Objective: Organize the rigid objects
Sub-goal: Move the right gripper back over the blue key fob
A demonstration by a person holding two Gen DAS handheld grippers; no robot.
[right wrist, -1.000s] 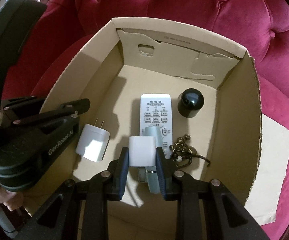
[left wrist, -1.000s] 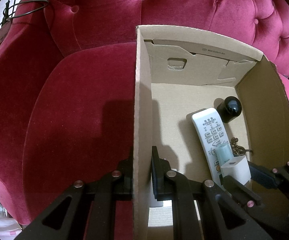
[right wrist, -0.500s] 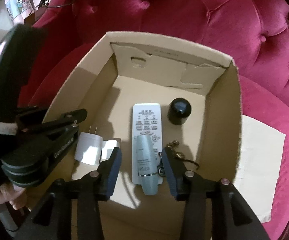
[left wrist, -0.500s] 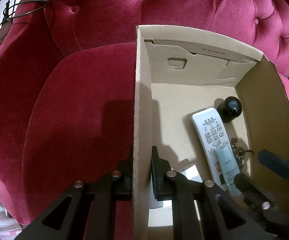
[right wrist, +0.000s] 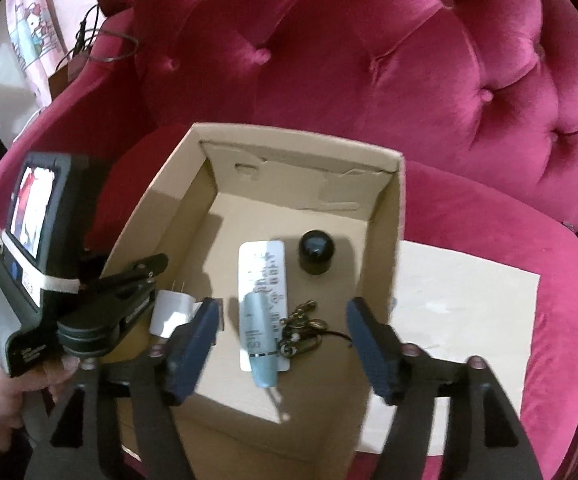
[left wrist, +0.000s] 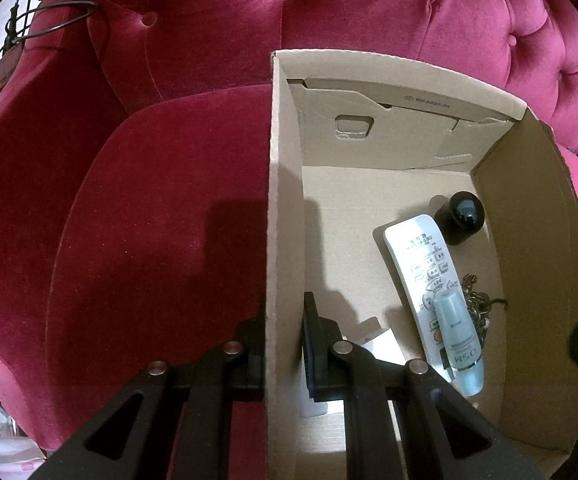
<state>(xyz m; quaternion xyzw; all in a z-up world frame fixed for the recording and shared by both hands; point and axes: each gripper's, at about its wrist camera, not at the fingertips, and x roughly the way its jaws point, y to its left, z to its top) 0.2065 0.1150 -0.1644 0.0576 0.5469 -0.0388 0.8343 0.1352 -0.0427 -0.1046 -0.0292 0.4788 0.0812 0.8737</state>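
Right wrist view: right gripper (right wrist: 285,346) empty, jaws just opened wide above cardboard box (right wrist: 389,216); white charger cube (right wrist: 171,312) on box floor. Left gripper (left wrist: 285,354) clamped on box wall.

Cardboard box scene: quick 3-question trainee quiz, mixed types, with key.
1. True or false: the left gripper is clamped on the cardboard box wall.
2. The blue tube lies on: A) the white remote B) the black cap C) the red sofa
3. Fill in: the right gripper jaws hold ____.

Key: 1 true; 2 A; 3 nothing (they have just been opening).
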